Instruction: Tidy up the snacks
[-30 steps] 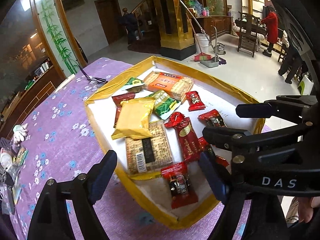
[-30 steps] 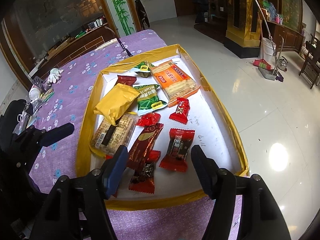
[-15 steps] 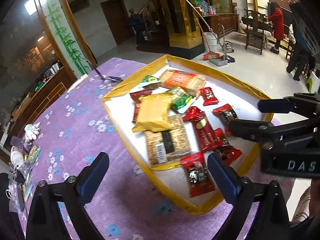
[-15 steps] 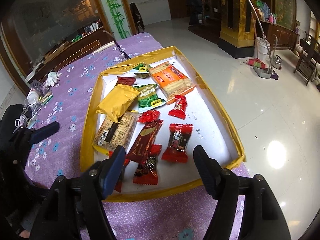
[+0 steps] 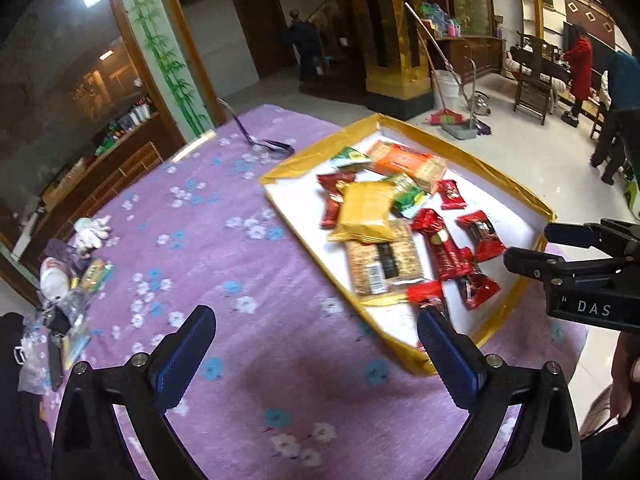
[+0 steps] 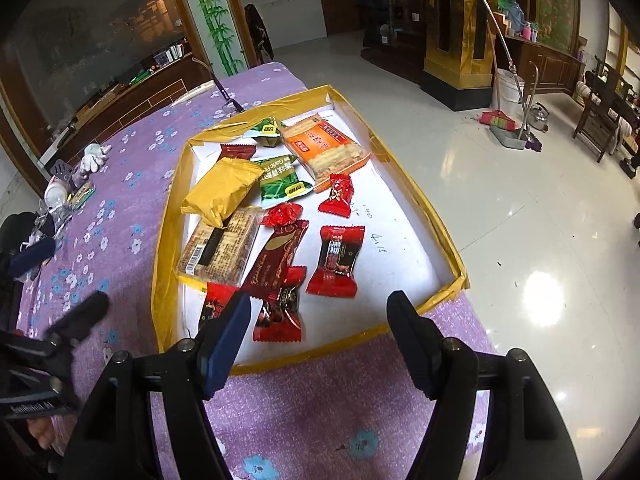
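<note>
Claws [image 6: 316, 340] spread over tray's [image 6: 416, 196] near gold edge, cloth [image 5: 240, 264] beside.

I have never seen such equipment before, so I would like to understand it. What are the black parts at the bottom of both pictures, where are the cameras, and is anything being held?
No robot is here. A person carries one hand-held gripper in each hand, and each has a wide-angle camera looking along its two fingers. One picture comes from the left hand-held gripper, the other from the right hand-held gripper. The black prongs with blue pads are their fingers. Each camera also sees the other gripper at its edge.

On the purple flowered tablecloth lies a shallow white tray with a gold rim. It holds wrapped snacks: a yellow packet, an orange cracker pack, green packets and several red candies. Both grippers are open and hold nothing.
</note>
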The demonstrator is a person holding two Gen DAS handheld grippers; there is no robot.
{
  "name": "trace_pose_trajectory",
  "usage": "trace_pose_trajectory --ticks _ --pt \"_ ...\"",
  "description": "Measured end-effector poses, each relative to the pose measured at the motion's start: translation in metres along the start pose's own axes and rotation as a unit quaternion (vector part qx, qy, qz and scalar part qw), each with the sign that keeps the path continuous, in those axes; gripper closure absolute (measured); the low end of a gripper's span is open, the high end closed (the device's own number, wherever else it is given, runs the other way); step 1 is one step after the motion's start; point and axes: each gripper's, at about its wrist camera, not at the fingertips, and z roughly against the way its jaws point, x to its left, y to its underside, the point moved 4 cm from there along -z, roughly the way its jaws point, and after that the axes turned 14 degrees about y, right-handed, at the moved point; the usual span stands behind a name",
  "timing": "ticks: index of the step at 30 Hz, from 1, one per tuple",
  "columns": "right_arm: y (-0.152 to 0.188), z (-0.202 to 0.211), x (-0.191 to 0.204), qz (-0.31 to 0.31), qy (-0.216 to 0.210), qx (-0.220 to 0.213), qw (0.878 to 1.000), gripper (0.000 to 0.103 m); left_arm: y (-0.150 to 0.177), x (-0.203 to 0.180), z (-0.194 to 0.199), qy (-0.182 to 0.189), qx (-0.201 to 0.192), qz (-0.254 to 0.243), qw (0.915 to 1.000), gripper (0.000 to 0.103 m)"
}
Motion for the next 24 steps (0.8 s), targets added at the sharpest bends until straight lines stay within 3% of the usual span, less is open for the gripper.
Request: trace_pose_trajectory --ticks 7,24 --pt "0.005 0.003 0.010 0.001 0.000 -0.002 1.000 0.033 0.010 0.008 -0.009 -0.003 0.040 0.014 0.9991 0.001" --pt "0.010 0.003 0.010 -0.004 0.006 0.002 1.000 0.033 0.015 0.014 -0.015 -0.016 0.053 0.011 0.9984 0.001"
